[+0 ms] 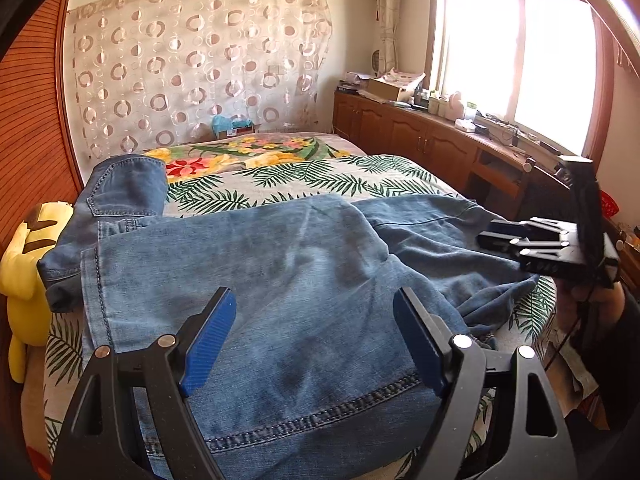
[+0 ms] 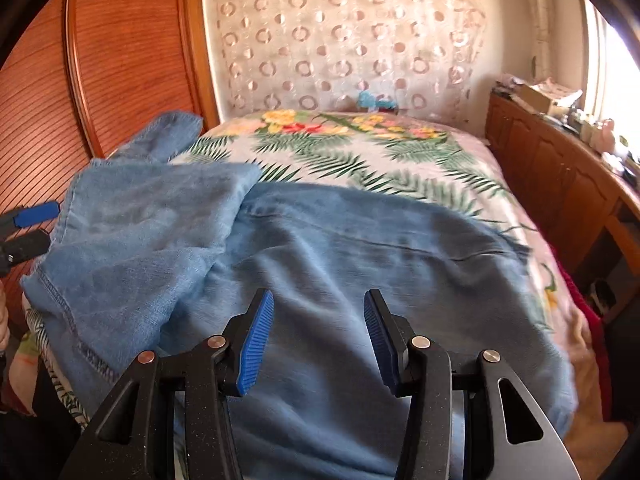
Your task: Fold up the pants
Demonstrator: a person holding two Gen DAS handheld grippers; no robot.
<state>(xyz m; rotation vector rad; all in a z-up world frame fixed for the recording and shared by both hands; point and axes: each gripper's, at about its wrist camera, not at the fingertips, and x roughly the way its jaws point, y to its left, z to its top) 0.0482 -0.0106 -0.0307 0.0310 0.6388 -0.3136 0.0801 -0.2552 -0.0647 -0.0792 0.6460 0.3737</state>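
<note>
Blue denim pants [image 1: 280, 272] lie spread across the near end of the bed, one leg folded over, a back pocket showing at the far left [image 1: 128, 188]. They also fill the right wrist view [image 2: 340, 248]. My left gripper [image 1: 314, 332] is open and empty just above the denim near a stitched hem. My right gripper [image 2: 318, 336] is open and empty above the pants; it also shows in the left wrist view [image 1: 486, 234] at the right. The left gripper's fingertips [image 2: 36, 212] show at the left edge of the right wrist view.
The bed [image 1: 320, 176] has a leaf and flower print cover. A yellow plush toy [image 1: 24, 268] sits at its left side by a wooden wardrobe [image 2: 120, 60]. A wooden cabinet [image 1: 440, 136] with clutter runs under the window on the right.
</note>
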